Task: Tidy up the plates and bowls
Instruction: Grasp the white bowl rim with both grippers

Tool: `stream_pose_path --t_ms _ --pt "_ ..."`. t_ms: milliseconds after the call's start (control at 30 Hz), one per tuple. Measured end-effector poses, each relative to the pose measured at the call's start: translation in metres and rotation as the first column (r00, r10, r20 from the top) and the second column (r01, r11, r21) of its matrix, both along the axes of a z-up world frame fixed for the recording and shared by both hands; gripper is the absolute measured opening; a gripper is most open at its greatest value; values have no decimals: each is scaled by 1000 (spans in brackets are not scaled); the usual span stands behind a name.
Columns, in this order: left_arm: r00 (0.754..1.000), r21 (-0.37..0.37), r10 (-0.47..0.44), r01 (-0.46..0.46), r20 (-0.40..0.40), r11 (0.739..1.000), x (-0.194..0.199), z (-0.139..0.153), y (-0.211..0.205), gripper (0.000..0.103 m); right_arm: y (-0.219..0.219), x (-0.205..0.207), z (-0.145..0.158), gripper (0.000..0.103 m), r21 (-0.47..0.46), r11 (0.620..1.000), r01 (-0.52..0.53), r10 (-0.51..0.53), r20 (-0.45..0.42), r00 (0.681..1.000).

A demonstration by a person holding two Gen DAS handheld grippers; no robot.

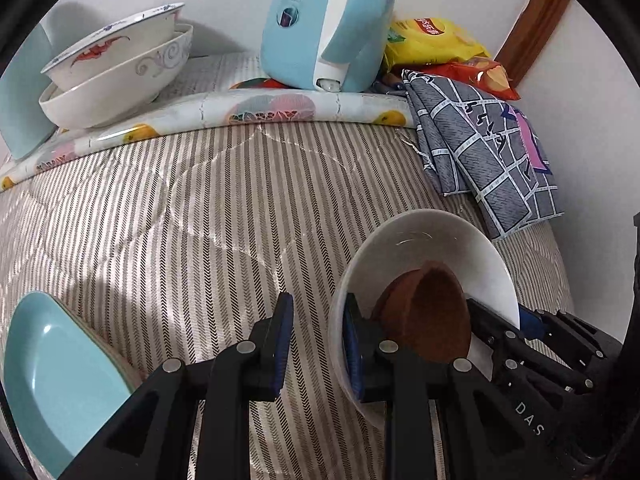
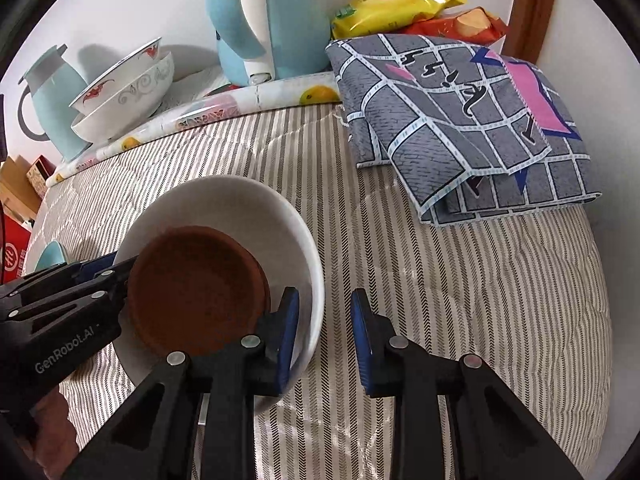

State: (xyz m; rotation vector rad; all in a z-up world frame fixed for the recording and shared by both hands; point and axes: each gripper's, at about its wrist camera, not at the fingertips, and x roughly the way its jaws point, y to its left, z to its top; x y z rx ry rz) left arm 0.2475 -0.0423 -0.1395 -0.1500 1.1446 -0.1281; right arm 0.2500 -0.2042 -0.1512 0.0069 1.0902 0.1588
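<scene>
Both of your grippers straddle the rim of the white bowl [image 2: 304,240], which sits on the striped cloth [image 1: 180,208] with a brown saucer [image 2: 196,288] nested inside it. Your left gripper [image 1: 318,344] has its right finger inside the bowl and its left finger outside, the wall between them; a visible gap remains, so I cannot tell that the pads press on it. Your right gripper [image 2: 325,332] mirrors this from the opposite rim: left finger inside, beside the saucer's edge, right finger outside over the cloth, jaws narrow yet with daylight showing. The bowl therefore lies between your two hands, equally close to each, and a lift would need both pairs of pads to close squarely on opposite walls. The likely destination, the stacked bowls [image 1: 116,68] on the fruit-print mat [image 1: 280,108], stands well ahead and to your left; the teal plate [image 1: 60,376] lies near your left gripper.
</scene>
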Motion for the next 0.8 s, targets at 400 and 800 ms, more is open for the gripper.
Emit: stream_pose_path --t_ms 400,800 --pt "999 -23 -1 2 33 1000 -1 -2 2 23 -8 3 -5 43 13 1000 21 -21 4 1000" --pt "999 -29 11 -10 44 1000 -1 -2 1 23 -15 -3 -6 52 24 998 55 -57 66 996"
